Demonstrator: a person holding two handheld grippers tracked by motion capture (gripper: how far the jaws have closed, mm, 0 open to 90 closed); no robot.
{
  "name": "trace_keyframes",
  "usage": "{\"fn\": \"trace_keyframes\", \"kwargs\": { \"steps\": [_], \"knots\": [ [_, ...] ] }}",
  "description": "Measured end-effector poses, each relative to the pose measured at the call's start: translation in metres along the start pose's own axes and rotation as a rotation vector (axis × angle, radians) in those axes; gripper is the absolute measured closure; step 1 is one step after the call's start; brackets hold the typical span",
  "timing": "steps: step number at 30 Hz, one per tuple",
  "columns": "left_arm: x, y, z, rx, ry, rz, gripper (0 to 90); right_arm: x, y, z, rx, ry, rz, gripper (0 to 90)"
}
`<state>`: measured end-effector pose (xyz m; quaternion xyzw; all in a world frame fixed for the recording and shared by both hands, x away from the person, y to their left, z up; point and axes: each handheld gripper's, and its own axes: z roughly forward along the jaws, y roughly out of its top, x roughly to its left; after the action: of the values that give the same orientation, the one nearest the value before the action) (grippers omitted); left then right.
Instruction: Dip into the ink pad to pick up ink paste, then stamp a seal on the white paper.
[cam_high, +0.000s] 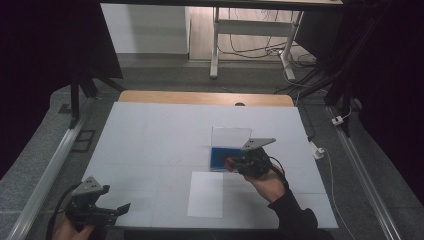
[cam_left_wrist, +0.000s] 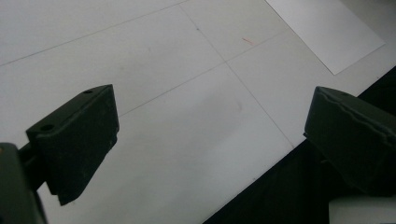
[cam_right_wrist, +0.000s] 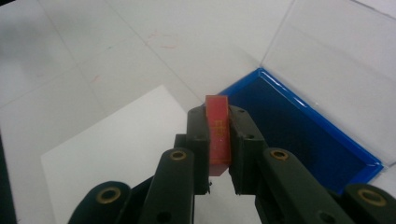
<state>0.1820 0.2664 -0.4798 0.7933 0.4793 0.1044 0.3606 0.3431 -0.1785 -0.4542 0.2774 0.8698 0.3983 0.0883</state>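
Observation:
My right gripper (cam_high: 233, 165) hangs over the near edge of a shallow blue box (cam_high: 218, 156), and its jaws are shut on a small flat red piece (cam_high: 228, 162). In the right gripper view the red piece (cam_right_wrist: 217, 109) stands upright, pinched between the two black pads (cam_right_wrist: 198, 135), with the blue box (cam_right_wrist: 299, 130) to its right. The box's clear lid (cam_high: 230, 136) stands raised at its far side. A white sheet of paper (cam_high: 206, 194) lies just in front of the box. My left gripper (cam_high: 116, 210) rests at the table's near left corner, jaws wide apart and nothing between them (cam_left_wrist: 210, 135).
The white table top (cam_high: 150, 140) carries faint seam lines. Its front edge runs under the left gripper, with dark floor below (cam_left_wrist: 280, 196). A corner of the paper sheet (cam_left_wrist: 327, 28) lies beyond the left jaws. Desk legs and cables (cam_high: 250, 50) stand past the table's far edge.

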Motion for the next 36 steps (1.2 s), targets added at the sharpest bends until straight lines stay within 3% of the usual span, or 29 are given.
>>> {"fn": "trace_keyframes", "kwargs": {
  "steps": [19,36],
  "knots": [
    [-0.001,0.000,0.000,0.000,0.001,0.003,3.4,0.028,-0.001,-0.002,0.010,0.063,-0.046,79.5],
    [0.000,0.000,0.000,0.000,-0.002,0.003,3.4,0.046,-0.002,0.012,0.047,0.095,-0.097,79.6]
  ]
}}
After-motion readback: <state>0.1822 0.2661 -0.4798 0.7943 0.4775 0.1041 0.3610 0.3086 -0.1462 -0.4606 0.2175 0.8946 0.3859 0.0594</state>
